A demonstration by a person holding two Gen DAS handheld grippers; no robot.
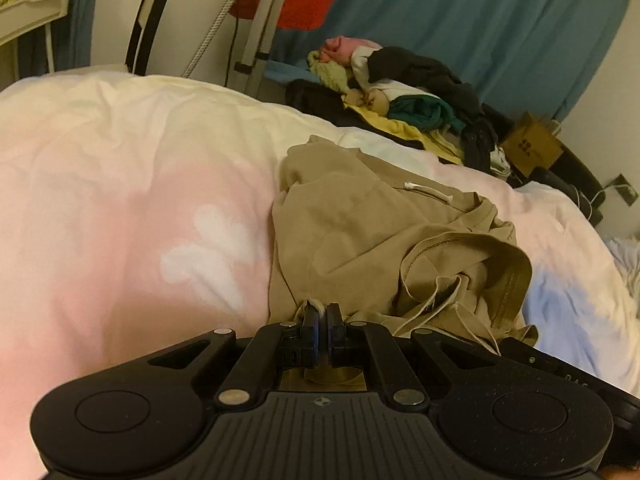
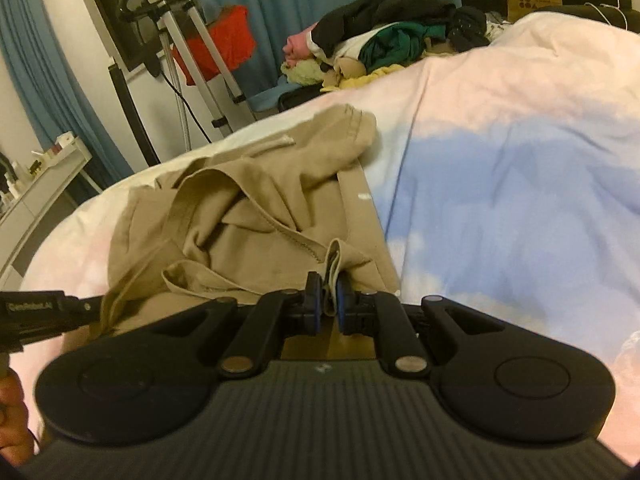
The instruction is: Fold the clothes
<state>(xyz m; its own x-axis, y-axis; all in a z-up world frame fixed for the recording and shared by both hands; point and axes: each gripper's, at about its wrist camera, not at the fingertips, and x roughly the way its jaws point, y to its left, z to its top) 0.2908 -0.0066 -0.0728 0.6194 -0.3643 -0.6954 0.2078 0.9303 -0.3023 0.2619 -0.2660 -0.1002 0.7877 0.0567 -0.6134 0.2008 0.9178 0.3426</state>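
Note:
A crumpled tan garment point(image 1: 360, 224) with a white drawstring lies on the pink, white and blue bedcover point(image 1: 132, 184). My left gripper point(image 1: 322, 312) is shut on the garment's near edge, and a strip of tan cloth shows behind its pads. In the right wrist view the same tan garment point(image 2: 248, 208) spreads ahead on the bedcover point(image 2: 500, 168). There my right gripper point(image 2: 327, 288) is shut on a bunched fold of its near hem. The left gripper's black body point(image 2: 44, 314) shows at the left edge of that view, close beside the cloth.
A pile of mixed clothes point(image 1: 404, 92) point(image 2: 384, 36) sits at the bed's far side before a blue curtain point(image 1: 480, 20). A metal stand point(image 2: 200, 60) with a red cloth, a brown paper bag point(image 1: 530, 144) and a white shelf point(image 2: 44, 184) stand around the bed.

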